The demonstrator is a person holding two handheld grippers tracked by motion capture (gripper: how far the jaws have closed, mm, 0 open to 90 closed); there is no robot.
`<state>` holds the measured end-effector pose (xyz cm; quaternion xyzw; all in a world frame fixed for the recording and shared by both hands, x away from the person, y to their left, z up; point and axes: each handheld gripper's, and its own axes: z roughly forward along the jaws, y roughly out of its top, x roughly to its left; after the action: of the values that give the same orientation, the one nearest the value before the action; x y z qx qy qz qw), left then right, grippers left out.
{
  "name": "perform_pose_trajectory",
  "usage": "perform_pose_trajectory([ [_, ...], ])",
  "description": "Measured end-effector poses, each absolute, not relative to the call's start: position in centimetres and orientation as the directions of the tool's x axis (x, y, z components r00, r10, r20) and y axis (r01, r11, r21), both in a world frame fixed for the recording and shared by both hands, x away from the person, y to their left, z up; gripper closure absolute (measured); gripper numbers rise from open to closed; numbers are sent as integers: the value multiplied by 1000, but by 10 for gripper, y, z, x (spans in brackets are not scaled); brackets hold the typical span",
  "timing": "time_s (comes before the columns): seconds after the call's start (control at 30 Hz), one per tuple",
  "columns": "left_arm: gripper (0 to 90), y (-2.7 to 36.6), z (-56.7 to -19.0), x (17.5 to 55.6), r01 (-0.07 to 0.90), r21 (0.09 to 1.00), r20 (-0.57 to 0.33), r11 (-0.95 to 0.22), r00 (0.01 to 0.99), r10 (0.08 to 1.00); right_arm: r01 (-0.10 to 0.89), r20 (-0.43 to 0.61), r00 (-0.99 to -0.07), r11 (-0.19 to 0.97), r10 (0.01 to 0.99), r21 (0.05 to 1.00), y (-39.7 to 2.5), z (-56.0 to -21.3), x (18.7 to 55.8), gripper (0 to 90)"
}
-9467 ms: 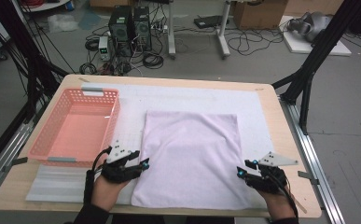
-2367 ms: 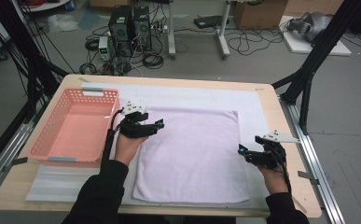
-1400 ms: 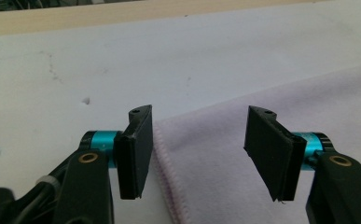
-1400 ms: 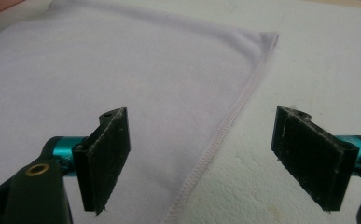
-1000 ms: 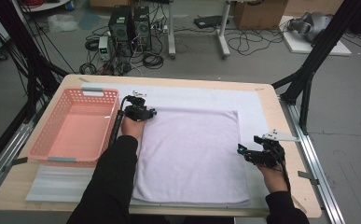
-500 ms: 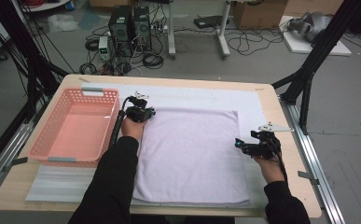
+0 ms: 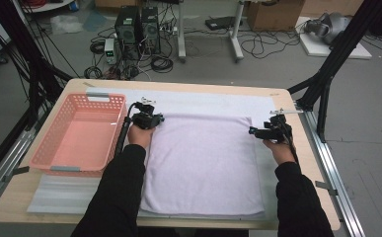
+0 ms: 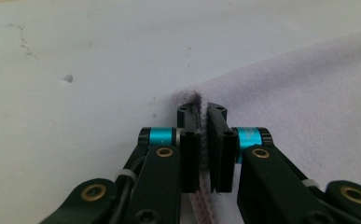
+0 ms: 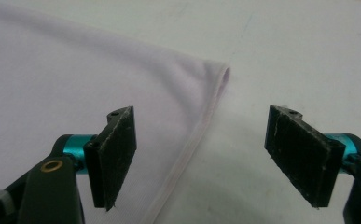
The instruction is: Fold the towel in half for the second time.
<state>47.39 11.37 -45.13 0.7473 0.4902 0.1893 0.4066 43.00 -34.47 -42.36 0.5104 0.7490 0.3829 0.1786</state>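
Observation:
A pale lilac towel [image 7: 203, 163] lies flat on the white mat [image 7: 203, 101] that covers the table. My left gripper [image 7: 155, 120] is at the towel's far left corner, shut on that corner [image 8: 190, 95], with the hem pinched between its jaws. My right gripper [image 7: 252, 131] hovers at the far right corner, open. In the right gripper view its jaws [image 9: 206, 161] stand wide on either side of the towel's right hem [image 9: 201, 126], just short of the corner [image 9: 225, 72].
A pink plastic basket [image 7: 65, 160] stands empty at the table's left, close beside my left forearm. The table's metal side rails [image 7: 326, 163] run along both sides. Computers and cables lie on the floor beyond the far edge.
My left gripper went from the near left corner to the far left corner and shut on it. My right gripper has moved forward along the right hem toward the far right corner.

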Motion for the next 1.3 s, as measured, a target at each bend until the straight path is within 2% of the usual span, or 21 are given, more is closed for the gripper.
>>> perform_pose_trajectory([
  [0.23, 839, 115, -451, 474, 582, 792, -124, -183, 447, 886, 663, 132, -402, 189, 906, 724, -337, -431, 460, 308],
  [0.5, 839, 115, -452, 474, 587, 791, -137, -172, 444, 885, 669, 144, -417, 197, 897, 716, -328, -441, 473, 476],
  [0.6, 839, 116, -452, 475, 589, 791, -142, -166, 441, 886, 664, 114, -427, 225, 897, 713, -323, -443, 474, 528],
  [0.77, 840, 116, -452, 475, 592, 789, -147, -163, 441, 885, 638, 75, -484, 293, 872, 712, -317, -442, 474, 770],
  [0.83, 839, 116, -452, 475, 591, 790, -147, -162, 440, 886, 635, 76, -497, 303, 864, 711, -315, -442, 474, 822],
  [0.97, 840, 115, -451, 474, 596, 787, -149, -158, 432, 889, 639, 89, -500, 298, 861, 709, -316, -441, 475, 849],
  [1.17, 852, 115, -445, 473, 574, 804, -131, -154, 423, 897, 601, 17, -497, 330, 868, 728, -311, -439, 474, 855],
  [1.3, 854, 117, -438, 473, 548, 830, -150, -100, 393, 907, 565, -16, -479, 322, 878, 759, -310, -436, 473, 855],
])
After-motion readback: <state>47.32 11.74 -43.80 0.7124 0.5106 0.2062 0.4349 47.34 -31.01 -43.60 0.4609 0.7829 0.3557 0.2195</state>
